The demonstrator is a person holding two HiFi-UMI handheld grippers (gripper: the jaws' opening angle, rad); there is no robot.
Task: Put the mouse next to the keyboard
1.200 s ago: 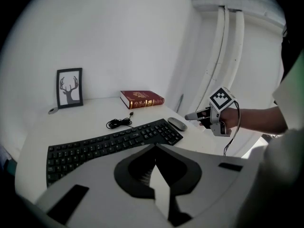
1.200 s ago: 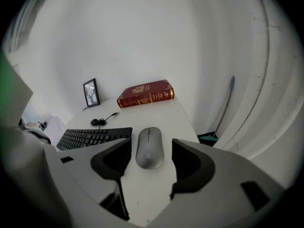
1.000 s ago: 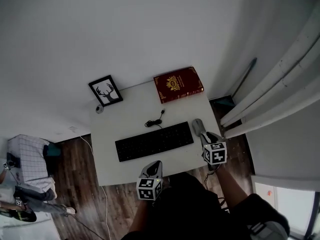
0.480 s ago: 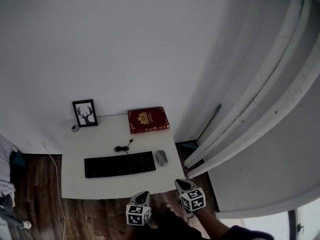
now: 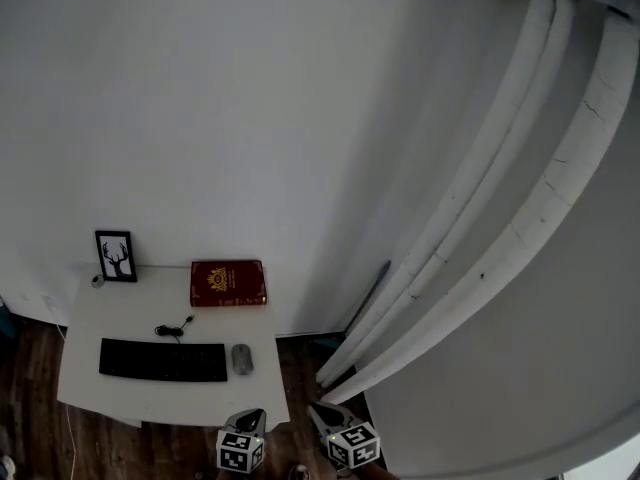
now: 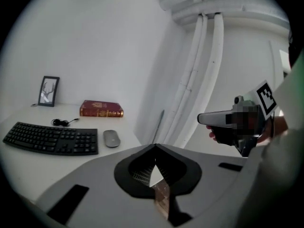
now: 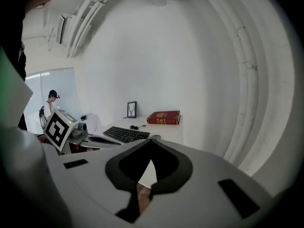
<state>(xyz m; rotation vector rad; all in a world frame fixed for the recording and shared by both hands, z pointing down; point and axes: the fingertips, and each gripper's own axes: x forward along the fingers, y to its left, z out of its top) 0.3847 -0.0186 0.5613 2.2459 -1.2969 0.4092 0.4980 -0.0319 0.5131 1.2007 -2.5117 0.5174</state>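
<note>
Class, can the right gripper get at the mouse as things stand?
Probably not yet: the right gripper is shut and held off the table, though nothing blocks the way to the mouse.

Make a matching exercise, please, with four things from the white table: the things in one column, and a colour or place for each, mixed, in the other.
Things:
1. mouse
2. keyboard
3. book
4. picture frame

Descriptions:
A. red, lying flat at the back
B. grey, just right of the keyboard
C. standing at the back left corner
D. black and long, near the front edge

Pairs: 1-B, 2-D, 3-A, 4-C
</note>
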